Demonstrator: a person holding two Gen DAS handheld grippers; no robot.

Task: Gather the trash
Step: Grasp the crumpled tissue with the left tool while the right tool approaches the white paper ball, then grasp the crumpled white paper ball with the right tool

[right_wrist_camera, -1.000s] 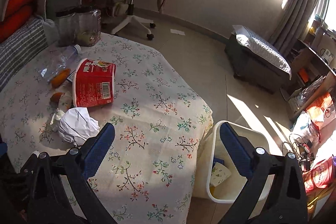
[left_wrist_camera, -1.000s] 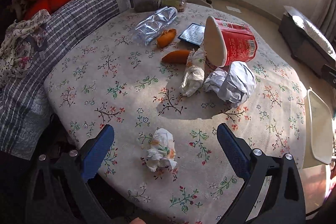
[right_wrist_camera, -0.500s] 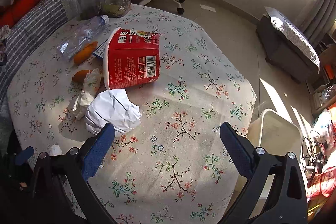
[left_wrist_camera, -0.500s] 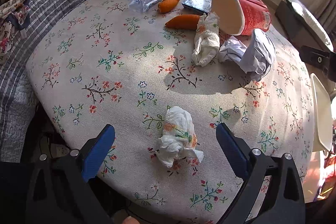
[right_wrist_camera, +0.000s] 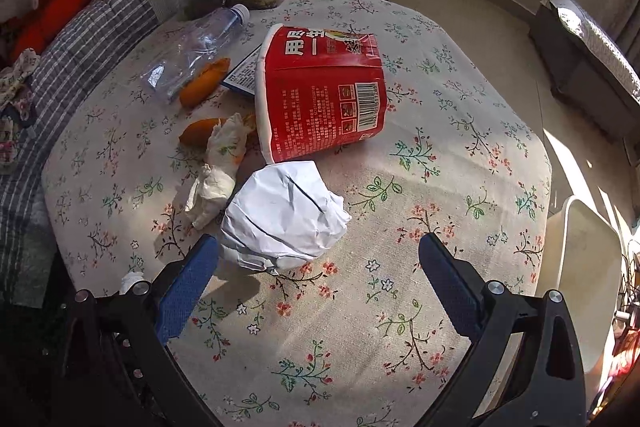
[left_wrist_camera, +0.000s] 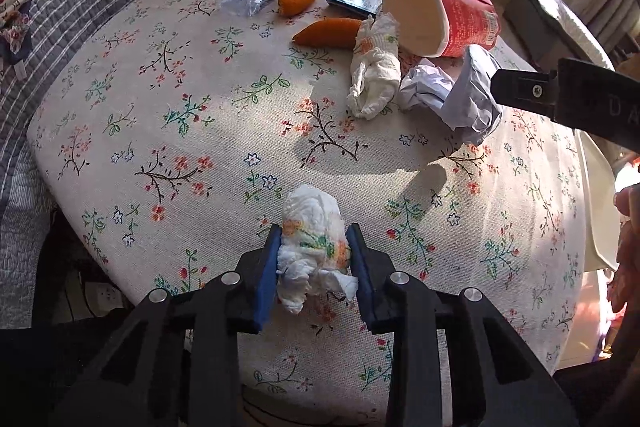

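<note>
Near the floral worktop's (left_wrist_camera: 168, 115) front edge, we see our left gripper (left_wrist_camera: 316, 267) closing on a crumpled white tissue (left_wrist_camera: 314, 247), seemingly orange-and-green stained, while our right gripper (right_wrist_camera: 318, 279) gapes beside balled paper (right_wrist_camera: 280, 219).

the left gripper (left_wrist_camera: 314, 267) is closing, its blue fingers (left_wrist_camera: 266, 277) pressing both sides of a crumpled tissue (left_wrist_camera: 314, 243) low in the frame on the floral counter (left_wrist_camera: 168, 131). upper right lie a red cup (left_wrist_camera: 444, 19) and a paper ball (left_wrist_camera: 456, 95).
</note>
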